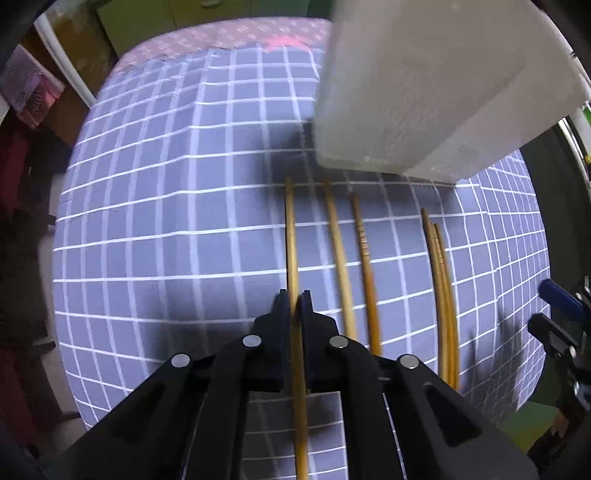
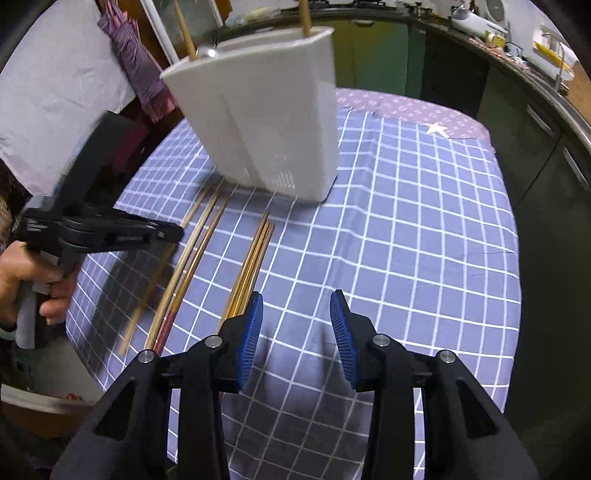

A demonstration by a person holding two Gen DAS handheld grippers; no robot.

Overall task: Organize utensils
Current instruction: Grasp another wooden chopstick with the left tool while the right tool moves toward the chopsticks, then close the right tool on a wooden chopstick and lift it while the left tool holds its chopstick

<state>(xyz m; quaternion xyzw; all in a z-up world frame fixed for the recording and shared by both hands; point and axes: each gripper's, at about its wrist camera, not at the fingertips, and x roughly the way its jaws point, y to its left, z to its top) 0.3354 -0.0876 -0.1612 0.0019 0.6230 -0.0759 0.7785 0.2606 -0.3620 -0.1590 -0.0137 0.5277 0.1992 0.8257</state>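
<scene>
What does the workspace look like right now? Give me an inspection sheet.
Surface: table under a blue checked cloth; a pink patterned cloth shows at its far edge.
Job's things: white holder standing on the cloth, two chopsticks already in it. Loose chopsticks lie in front of it: three spread apart, and a bundle beside them.
Clutter: nothing seen on the cloth.
Grippers: left gripper shut on the outermost single chopstick; right gripper open, empty, just beside the bundle.
Cables: nothing seen.
Surroundings: green cabinets, a counter with small items, cloth hanging at the left.
</scene>
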